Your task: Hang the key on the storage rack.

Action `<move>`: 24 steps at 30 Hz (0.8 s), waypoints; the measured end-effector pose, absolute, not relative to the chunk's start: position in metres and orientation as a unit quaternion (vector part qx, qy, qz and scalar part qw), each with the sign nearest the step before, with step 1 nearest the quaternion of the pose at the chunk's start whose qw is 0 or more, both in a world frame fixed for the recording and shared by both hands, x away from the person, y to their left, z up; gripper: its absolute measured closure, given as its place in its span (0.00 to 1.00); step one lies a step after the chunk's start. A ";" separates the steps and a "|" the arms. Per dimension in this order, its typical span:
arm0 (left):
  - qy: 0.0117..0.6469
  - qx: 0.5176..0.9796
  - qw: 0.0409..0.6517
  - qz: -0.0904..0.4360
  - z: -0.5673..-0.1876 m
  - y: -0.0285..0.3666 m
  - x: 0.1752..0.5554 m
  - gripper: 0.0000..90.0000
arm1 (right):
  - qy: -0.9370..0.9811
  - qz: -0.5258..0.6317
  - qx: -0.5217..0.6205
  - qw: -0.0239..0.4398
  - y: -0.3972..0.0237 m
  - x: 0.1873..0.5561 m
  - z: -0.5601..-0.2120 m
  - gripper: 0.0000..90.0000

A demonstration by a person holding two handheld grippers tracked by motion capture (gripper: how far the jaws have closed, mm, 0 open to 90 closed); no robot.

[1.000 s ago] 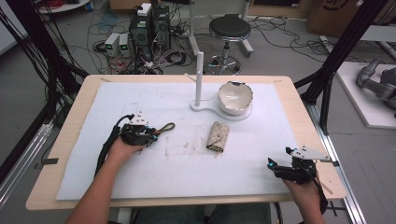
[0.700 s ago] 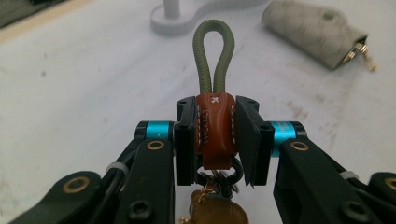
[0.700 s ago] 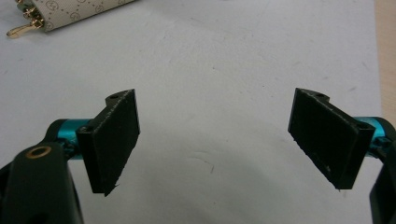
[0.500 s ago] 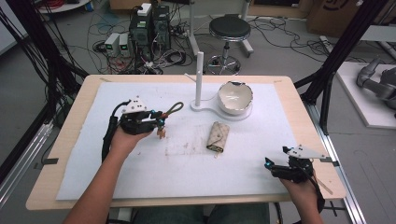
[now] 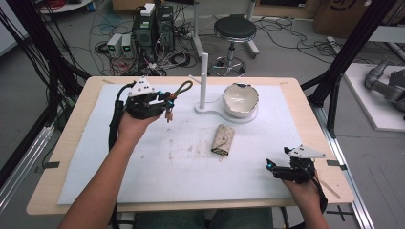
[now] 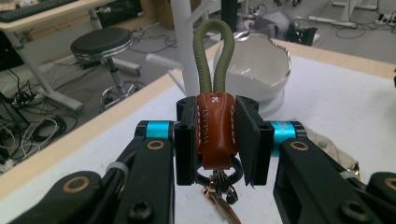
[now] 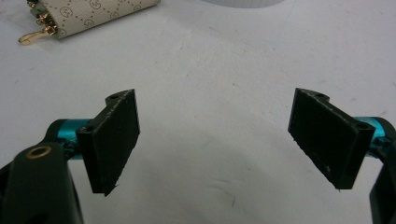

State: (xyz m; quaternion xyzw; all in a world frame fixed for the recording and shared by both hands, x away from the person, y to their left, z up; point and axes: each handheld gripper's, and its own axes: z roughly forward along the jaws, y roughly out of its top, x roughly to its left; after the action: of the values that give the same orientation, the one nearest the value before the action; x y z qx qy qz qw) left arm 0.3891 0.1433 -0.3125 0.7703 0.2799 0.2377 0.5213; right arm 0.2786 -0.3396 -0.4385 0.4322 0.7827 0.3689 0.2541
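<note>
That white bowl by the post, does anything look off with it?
Yes. The white bowl beside the white post has a jagged, uneven rim, as if chipped or broken, also visible in the left gripper view.

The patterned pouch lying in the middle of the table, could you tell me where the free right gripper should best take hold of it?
Probably across the middle of the patterned pouch, from above. It lies flat with its long axis running toward the bowl, so the open right gripper could straddle its narrow width. I would avoid the near end, where the gold clasp sticks out.
</note>
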 end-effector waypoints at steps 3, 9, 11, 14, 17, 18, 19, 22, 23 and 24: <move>0.276 0.768 0.524 0.244 -0.303 0.139 0.391 0.78 | 0.786 0.368 0.428 0.254 -0.338 0.280 -0.439 0.19; 0.258 0.770 0.527 0.252 -0.280 0.120 0.398 0.78 | 0.787 0.369 0.428 0.249 -0.337 0.282 -0.440 0.19; 0.255 0.771 0.527 0.251 -0.277 0.113 0.401 0.78 | 0.787 0.369 0.426 0.251 -0.336 0.282 -0.439 0.19; 0.254 0.774 0.523 0.251 -0.276 0.107 0.403 0.78 | 0.787 0.369 0.426 0.252 -0.335 0.281 -0.439 0.19; 0.258 0.779 0.512 0.253 -0.278 0.100 0.408 0.78 | 0.787 0.369 0.426 0.251 -0.336 0.280 -0.439 0.19; 0.260 0.779 0.511 0.253 -0.278 0.098 0.409 0.78 | 0.787 0.369 0.426 0.250 -0.336 0.280 -0.439 0.19; 0.259 0.781 0.509 0.254 -0.279 0.097 0.410 0.78 | 0.787 0.369 0.426 0.250 -0.336 0.280 -0.439 0.19; 0.260 0.784 0.502 0.254 -0.282 0.092 0.413 0.78 | 0.787 0.369 0.426 0.251 -0.336 0.281 -0.439 0.19; 0.264 0.788 0.493 0.257 -0.284 0.090 0.416 0.78 | 0.787 0.369 0.425 0.251 -0.337 0.282 -0.439 0.19; 0.266 0.788 0.491 0.258 -0.286 0.088 0.418 0.78 | 0.788 0.369 0.425 0.251 -0.337 0.282 -0.440 0.19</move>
State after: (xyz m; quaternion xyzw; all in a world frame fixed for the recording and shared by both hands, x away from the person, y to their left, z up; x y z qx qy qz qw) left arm 0.4179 0.0882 -0.2859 0.7880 0.2665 0.2582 0.4913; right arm 0.2817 -0.3369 -0.4396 0.4254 0.7875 0.3689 0.2505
